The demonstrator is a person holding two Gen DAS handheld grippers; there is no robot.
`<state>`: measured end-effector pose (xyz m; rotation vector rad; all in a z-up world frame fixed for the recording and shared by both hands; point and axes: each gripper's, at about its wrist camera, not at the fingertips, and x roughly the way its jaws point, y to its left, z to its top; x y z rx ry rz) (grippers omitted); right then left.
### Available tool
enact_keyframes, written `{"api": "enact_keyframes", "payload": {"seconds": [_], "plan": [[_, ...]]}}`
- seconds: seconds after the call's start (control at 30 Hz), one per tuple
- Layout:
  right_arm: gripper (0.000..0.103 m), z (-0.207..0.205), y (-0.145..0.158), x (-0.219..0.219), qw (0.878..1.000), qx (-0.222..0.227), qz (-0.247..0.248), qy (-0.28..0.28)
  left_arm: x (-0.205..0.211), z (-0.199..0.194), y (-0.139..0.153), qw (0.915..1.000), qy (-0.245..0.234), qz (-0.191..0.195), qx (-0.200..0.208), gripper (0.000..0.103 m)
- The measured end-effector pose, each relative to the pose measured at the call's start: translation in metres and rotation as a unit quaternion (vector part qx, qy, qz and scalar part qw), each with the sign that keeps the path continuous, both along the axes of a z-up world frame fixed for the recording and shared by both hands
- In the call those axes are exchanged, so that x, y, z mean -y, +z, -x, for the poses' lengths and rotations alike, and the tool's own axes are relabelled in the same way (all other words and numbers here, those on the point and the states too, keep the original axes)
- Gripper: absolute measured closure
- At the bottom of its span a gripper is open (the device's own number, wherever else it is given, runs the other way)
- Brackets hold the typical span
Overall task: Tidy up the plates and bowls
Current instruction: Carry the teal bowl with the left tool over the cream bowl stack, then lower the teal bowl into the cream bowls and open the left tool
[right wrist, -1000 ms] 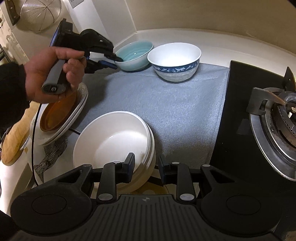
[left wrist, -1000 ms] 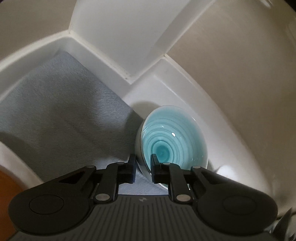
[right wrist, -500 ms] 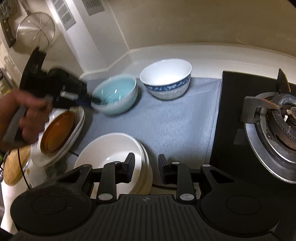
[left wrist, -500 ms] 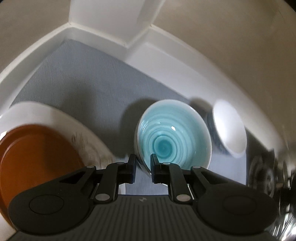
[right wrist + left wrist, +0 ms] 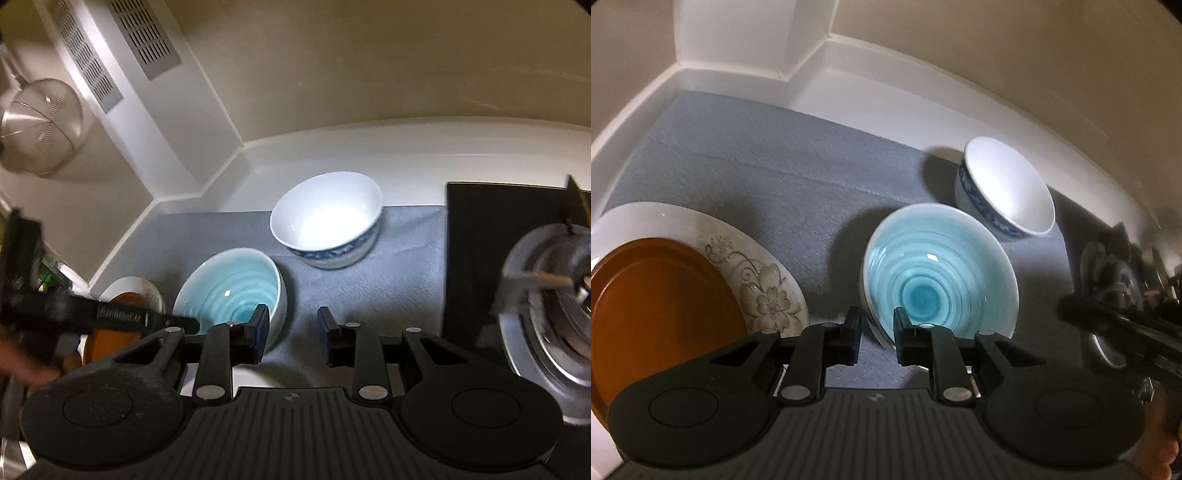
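Observation:
My left gripper [image 5: 876, 334] is shut on the near rim of a turquoise bowl [image 5: 940, 280] and holds it above the grey mat [image 5: 768, 158]. The same bowl [image 5: 231, 286] shows in the right wrist view, with the left gripper [image 5: 194, 325] coming in from the left. A white bowl with a blue pattern [image 5: 1006, 188] [image 5: 327, 218] sits on the mat behind it. My right gripper [image 5: 293, 332] is open and empty above the mat, just right of the turquoise bowl. An orange plate [image 5: 653, 306] lies on a white floral plate [image 5: 764, 291] at the left.
A gas stove burner [image 5: 554, 299] on a black hob stands at the right. The white counter backsplash [image 5: 369, 155] runs behind the mat. A metal strainer [image 5: 40, 125] hangs on the wall at the left. A white dish rim [image 5: 251, 378] shows under my right gripper.
The left gripper has carried the turquoise bowl from the back corner toward the front and right. The right gripper has lifted, moved forward and opened wider.

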<state>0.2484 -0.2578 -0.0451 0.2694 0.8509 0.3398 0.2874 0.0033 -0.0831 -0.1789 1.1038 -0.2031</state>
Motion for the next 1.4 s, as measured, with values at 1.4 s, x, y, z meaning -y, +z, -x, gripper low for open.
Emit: {"api": "enact_keyframes", "payload": {"seconds": [1.4], "plan": [[0.093,0.003,0.042,-0.028,1.000,-0.005,0.022,0.019,0.019,0.067,0.066,0.9905,0.031,-0.022,0.132,0.095]]}}
